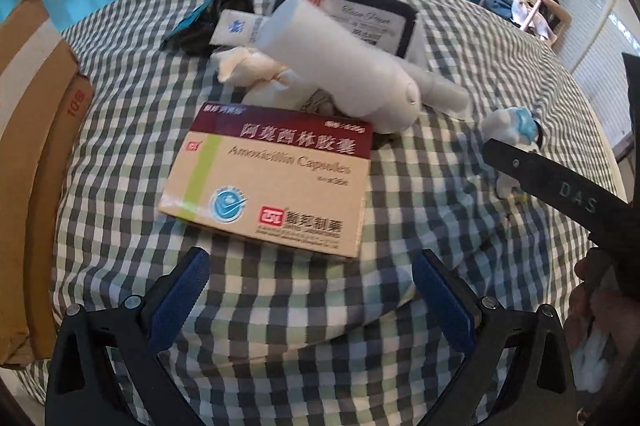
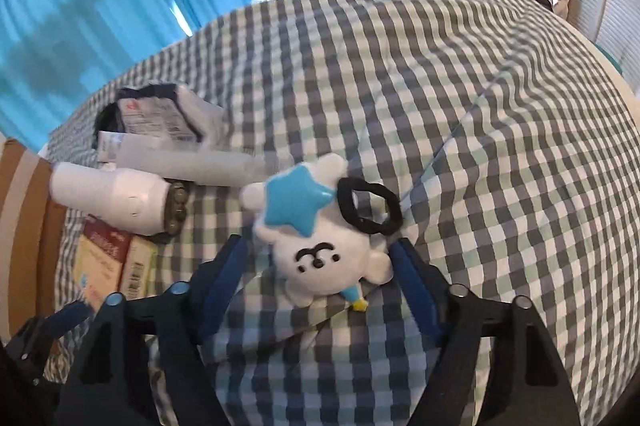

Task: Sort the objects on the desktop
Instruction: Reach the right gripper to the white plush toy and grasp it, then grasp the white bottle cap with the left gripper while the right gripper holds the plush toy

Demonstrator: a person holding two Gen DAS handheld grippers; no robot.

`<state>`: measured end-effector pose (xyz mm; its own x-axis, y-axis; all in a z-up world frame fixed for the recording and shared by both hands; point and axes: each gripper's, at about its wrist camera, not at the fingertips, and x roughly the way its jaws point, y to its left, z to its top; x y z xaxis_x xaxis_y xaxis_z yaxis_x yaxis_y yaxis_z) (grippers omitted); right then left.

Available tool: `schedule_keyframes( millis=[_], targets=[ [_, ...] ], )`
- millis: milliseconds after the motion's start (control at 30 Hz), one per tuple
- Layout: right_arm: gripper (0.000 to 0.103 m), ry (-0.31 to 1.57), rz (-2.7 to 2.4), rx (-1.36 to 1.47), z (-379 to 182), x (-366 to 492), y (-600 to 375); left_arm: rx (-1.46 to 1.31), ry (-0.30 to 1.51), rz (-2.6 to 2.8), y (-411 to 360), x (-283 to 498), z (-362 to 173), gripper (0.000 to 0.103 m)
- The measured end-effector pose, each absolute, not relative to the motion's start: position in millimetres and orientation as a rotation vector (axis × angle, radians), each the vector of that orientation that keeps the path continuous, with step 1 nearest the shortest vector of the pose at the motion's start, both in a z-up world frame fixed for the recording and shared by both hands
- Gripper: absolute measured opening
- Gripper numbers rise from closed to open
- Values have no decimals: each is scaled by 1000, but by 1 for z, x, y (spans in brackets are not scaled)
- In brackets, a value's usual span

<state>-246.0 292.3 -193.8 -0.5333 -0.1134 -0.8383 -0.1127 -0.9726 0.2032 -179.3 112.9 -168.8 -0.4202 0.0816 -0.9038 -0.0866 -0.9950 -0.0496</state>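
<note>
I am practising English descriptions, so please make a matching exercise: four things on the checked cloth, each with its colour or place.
1. medicine box
2. plush toy
3. hair tie
4. white bottle

A. black ring
B. between the right gripper's open jaws
C. dark red and beige
D. lying across the pile

Pairs: 1-C, 2-B, 3-A, 4-D

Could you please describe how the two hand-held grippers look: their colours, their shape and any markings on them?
Both look the same. The left hand-held gripper and the right hand-held gripper have black angular plastic frames with silver bolts and textured blue finger pads. Raised letters "DAS" mark the right one's black side.
</note>
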Motion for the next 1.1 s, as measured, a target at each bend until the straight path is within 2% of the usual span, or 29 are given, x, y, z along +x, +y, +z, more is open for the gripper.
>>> schedule_keyframes(
  millis=[33,333,467,633,767,933,1100],
  targets=[
    [58,-368,-2729,1520,-194,-246,293,-1643,-2,2563,111,-179,-170,103],
    [56,-419,-2685,1431,-176,-198,282,-1598,-20,2605,99,-174,-156,103],
    [54,-384,-2700,1388,-165,-186,275,-1501,-17,2610,98,-186,-136,103],
    [54,-423,-2661,1402,-167,-188,277,-1466,-63,2584,95,-220,-127,103],
    [55,-477,-2640,1401,-169,-196,279,-1482,-168,2567,98,-246,-132,103],
    [59,-514,-2590,1435,-182,-207,275,-1467,-81,2538,112,-269,-145,103],
    [59,-492,-2564,1447,-188,-211,268,-1441,-119,2501,120,-278,-152,103]
  ],
)
